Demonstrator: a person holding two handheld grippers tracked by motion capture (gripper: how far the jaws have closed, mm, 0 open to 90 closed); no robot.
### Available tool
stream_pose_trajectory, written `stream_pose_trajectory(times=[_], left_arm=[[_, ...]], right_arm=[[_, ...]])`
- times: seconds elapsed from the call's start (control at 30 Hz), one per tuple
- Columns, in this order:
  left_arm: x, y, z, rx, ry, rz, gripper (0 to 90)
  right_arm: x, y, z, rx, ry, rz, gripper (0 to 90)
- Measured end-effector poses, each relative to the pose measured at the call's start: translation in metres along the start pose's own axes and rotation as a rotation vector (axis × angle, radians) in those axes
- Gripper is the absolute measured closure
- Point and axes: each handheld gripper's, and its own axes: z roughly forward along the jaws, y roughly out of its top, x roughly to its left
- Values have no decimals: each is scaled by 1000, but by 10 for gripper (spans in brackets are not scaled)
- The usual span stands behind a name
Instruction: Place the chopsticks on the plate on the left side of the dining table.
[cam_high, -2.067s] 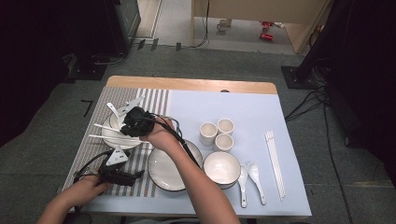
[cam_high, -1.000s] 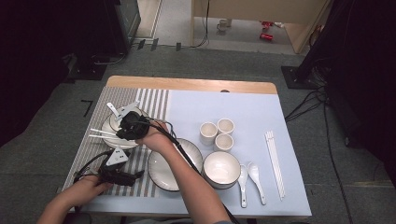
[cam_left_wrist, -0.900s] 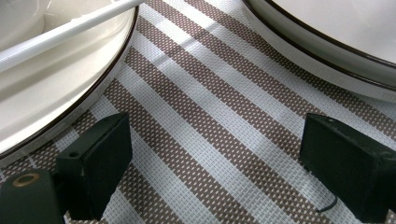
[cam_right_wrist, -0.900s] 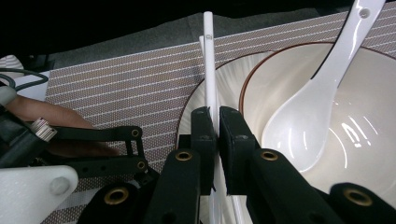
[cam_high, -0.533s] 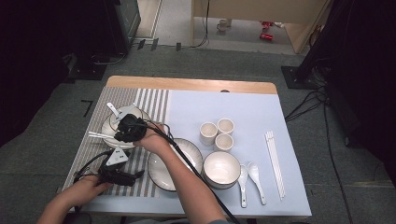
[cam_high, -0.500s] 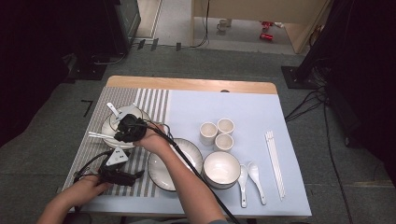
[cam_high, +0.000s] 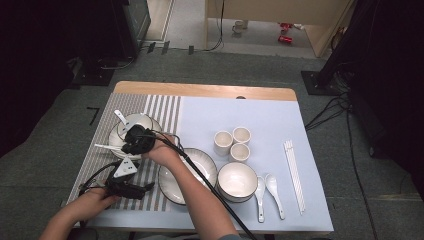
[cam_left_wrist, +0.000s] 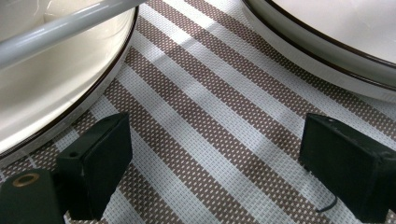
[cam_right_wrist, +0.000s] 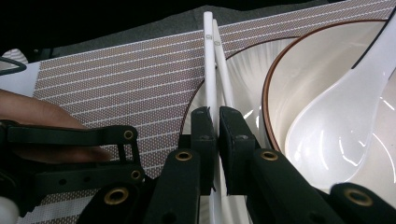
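Observation:
In the right gripper view my right gripper (cam_right_wrist: 217, 126) is shut on a pair of white chopsticks (cam_right_wrist: 208, 70) that lie across the rim of a white plate (cam_right_wrist: 243, 70). To their right stands a white bowl (cam_right_wrist: 299, 84) with a white spoon (cam_right_wrist: 336, 121) in it. From above, the right gripper (cam_high: 136, 142) hovers over that plate (cam_high: 116, 141) and the chopsticks (cam_high: 105, 147) stick out to the left. My left gripper (cam_high: 127, 187) rests on the striped mat (cam_high: 165, 107) near the front edge, and the mat (cam_left_wrist: 210, 107) shows bare between its open jaws (cam_left_wrist: 219, 158).
A large dark-rimmed plate (cam_high: 206, 167) lies under the right forearm. On the blue mat (cam_high: 260, 115) are three cups (cam_high: 235, 142), a white bowl (cam_high: 237, 181), two spoons (cam_high: 267, 192) and a second pair of chopsticks (cam_high: 294, 172).
The right gripper has drifted a little to the left and nearer with the chopsticks in it. The left gripper has stayed where it was.

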Motion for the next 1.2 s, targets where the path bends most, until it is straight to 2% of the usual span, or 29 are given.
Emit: stream_pose_trajectory(times=[0.7,0.83,1.2], left_arm=[[0,0,0,-1,0,-1,95],[0,0,0,0,0,-1,95],[0,0,0,0,0,-1,95]], right_arm=[[1,-2,5,15,1,3,853],[-1,-1,3,-2,-24,4,877],[0,0,1,-7,-4,16,867]])
